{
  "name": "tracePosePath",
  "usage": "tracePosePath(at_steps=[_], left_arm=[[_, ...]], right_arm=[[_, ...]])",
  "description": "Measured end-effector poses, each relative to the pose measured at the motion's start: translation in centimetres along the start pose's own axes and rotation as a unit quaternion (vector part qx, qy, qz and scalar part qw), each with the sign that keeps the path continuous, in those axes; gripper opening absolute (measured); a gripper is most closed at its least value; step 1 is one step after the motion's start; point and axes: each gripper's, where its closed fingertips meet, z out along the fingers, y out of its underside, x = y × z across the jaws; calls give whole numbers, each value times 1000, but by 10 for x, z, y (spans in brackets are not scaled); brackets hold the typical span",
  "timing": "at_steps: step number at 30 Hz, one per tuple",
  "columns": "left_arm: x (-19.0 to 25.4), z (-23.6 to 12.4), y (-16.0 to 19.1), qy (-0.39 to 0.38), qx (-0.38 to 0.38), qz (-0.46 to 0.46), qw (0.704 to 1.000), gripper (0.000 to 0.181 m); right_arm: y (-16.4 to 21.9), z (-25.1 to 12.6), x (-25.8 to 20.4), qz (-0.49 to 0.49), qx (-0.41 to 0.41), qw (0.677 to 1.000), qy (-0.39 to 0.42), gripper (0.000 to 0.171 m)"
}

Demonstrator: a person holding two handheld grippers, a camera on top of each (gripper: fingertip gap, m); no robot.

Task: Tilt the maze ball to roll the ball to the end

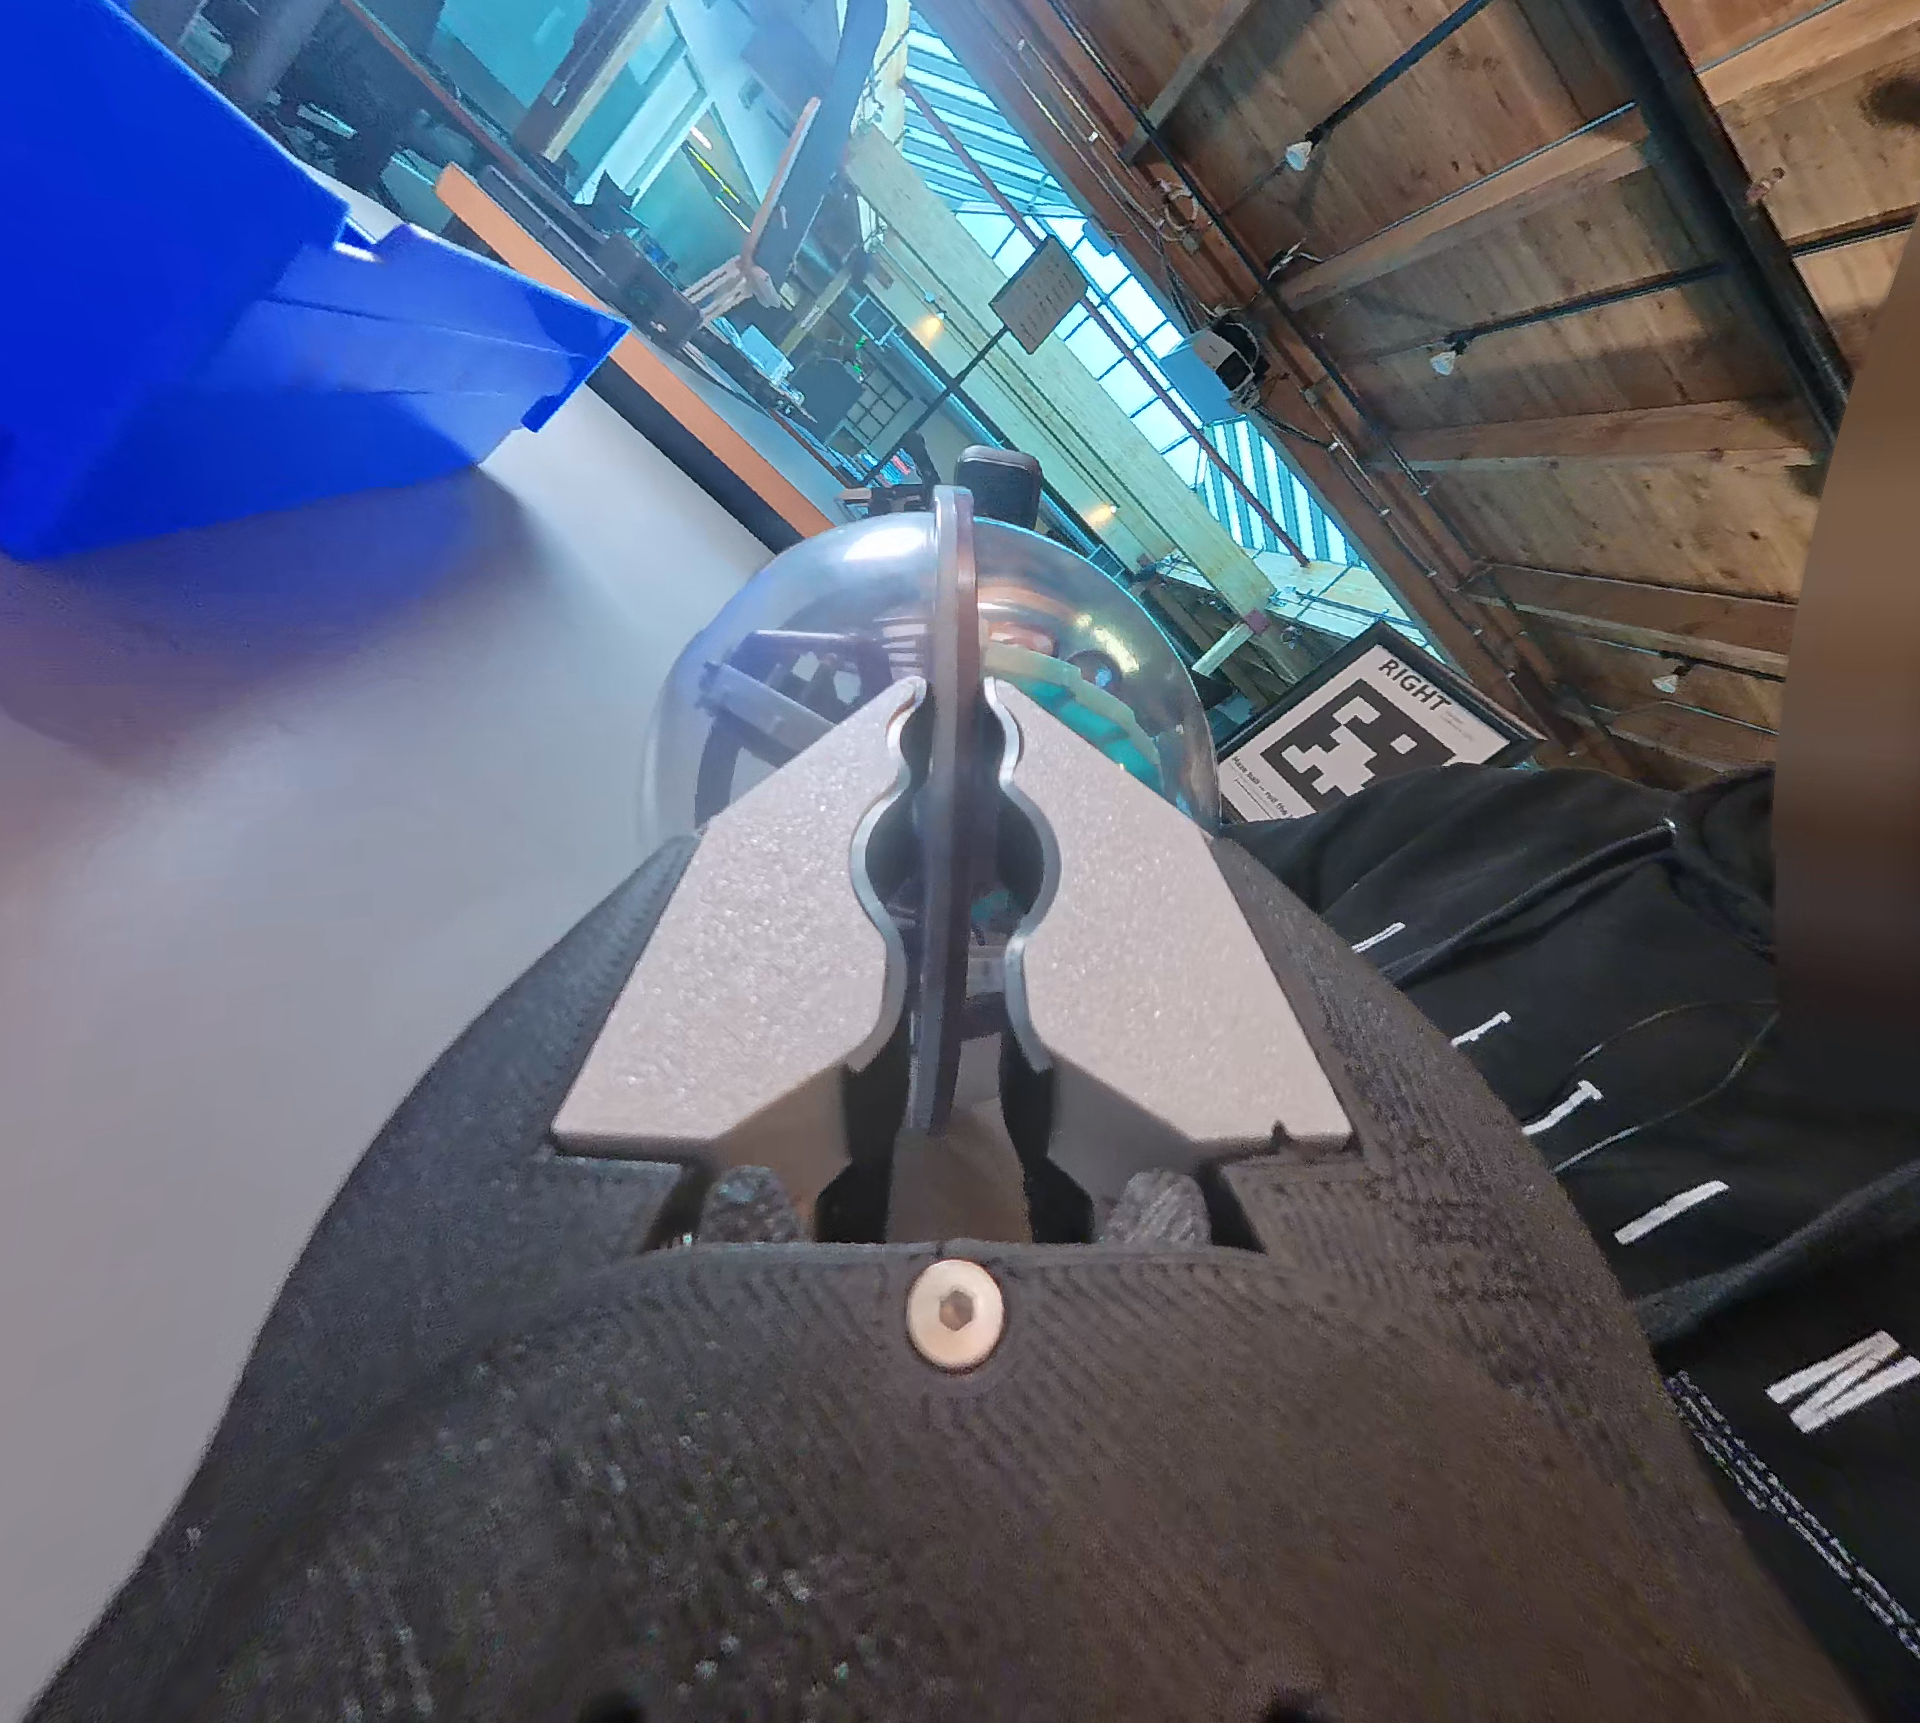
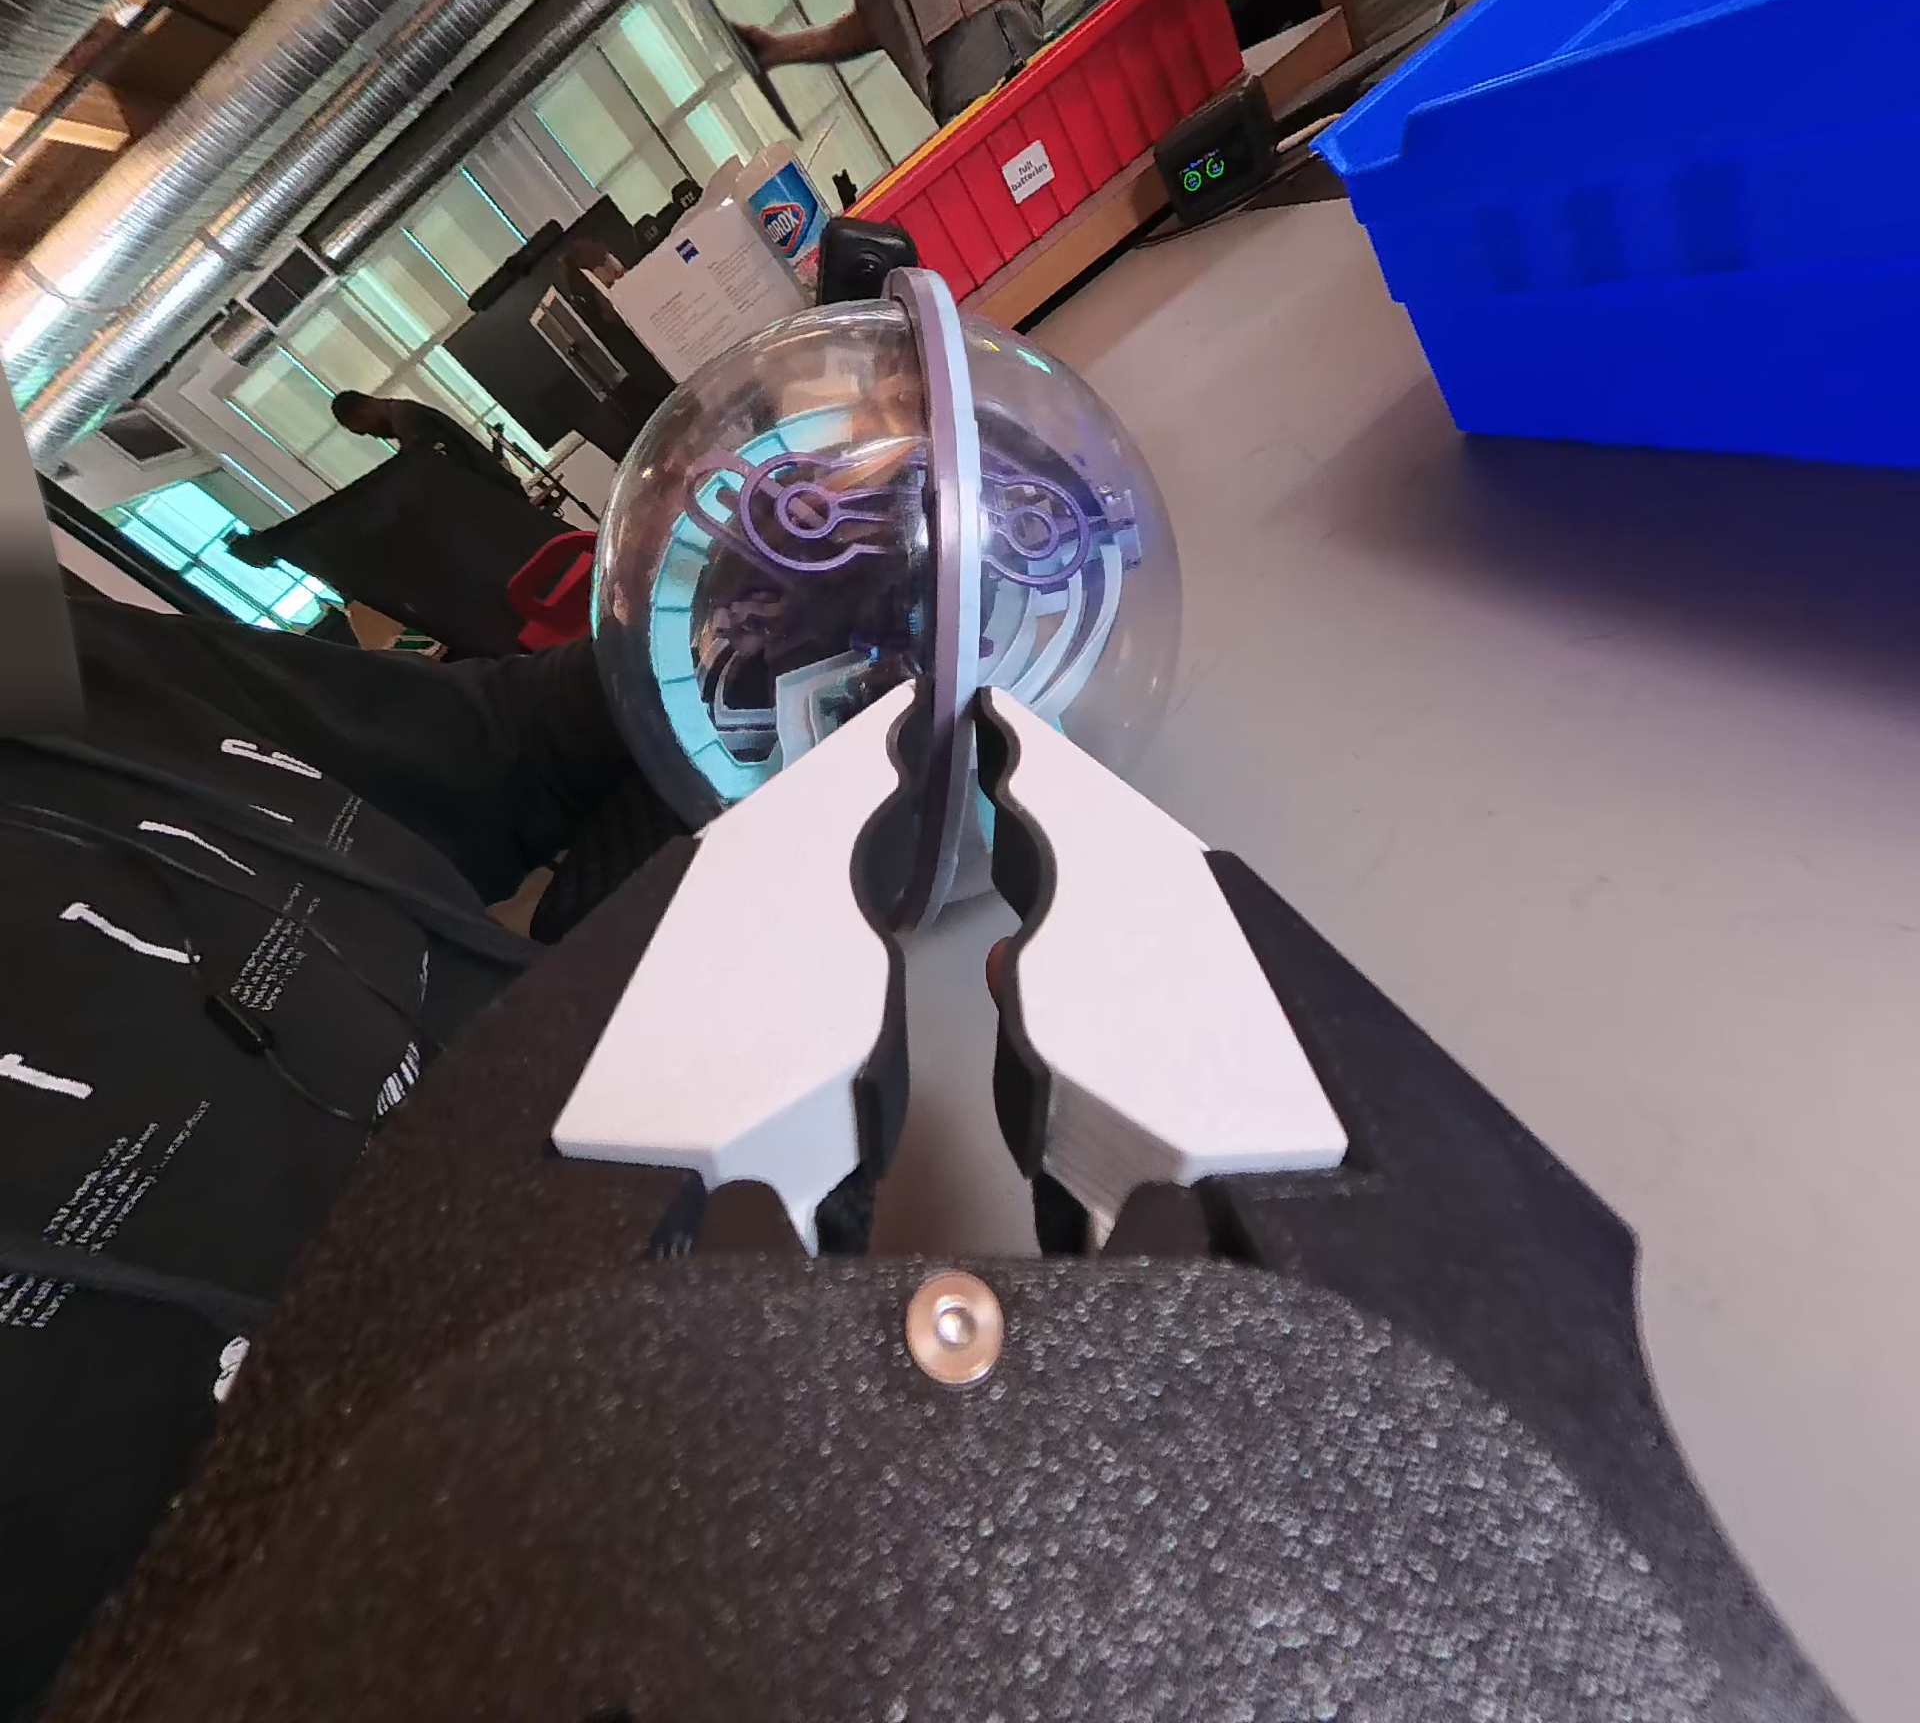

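Note:
The maze ball (image 1: 831,634) is a clear sphere with purple, teal and white tracks inside and a grey rim ring around its middle. My left gripper (image 1: 951,717) is shut on the rim ring (image 1: 951,593), held edge-on between its grey fingers (image 1: 769,904). In the right wrist view the maze ball (image 2: 790,551) is held from the opposite side. My right gripper (image 2: 945,712) is shut on the rim ring (image 2: 951,468) between its white fingers (image 2: 769,946). The ball is held tilted above the grey table (image 2: 1455,790). I cannot make out the small ball inside.
A blue bin (image 1: 208,323) stands on the table; it also shows in the right wrist view (image 2: 1683,219). A person's black printed garment (image 1: 1558,998) is close beside the grippers, also (image 2: 208,946). A red bin (image 2: 1070,104) and people stand beyond the table edge.

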Motion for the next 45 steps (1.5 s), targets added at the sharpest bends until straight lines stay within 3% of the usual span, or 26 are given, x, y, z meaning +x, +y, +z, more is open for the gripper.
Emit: tracePosePath(at_steps=[14,23,35,45], left_arm=[[9,2,1,34,5,-25,999,6],[17,4,-2,12,-4,53,999,6],[66,16,-70,-7,21,160,987,6],[160,33,-149,22,45,302,952,6]], right_arm=[[2,0,-8,0,-1,1000,-19,5],[-5,-2,-12,-52,8,999,-12,5],[-93,1,-41,-141,49,989,5,5],[-189,2,-107,-264,112,958,-21,5]])
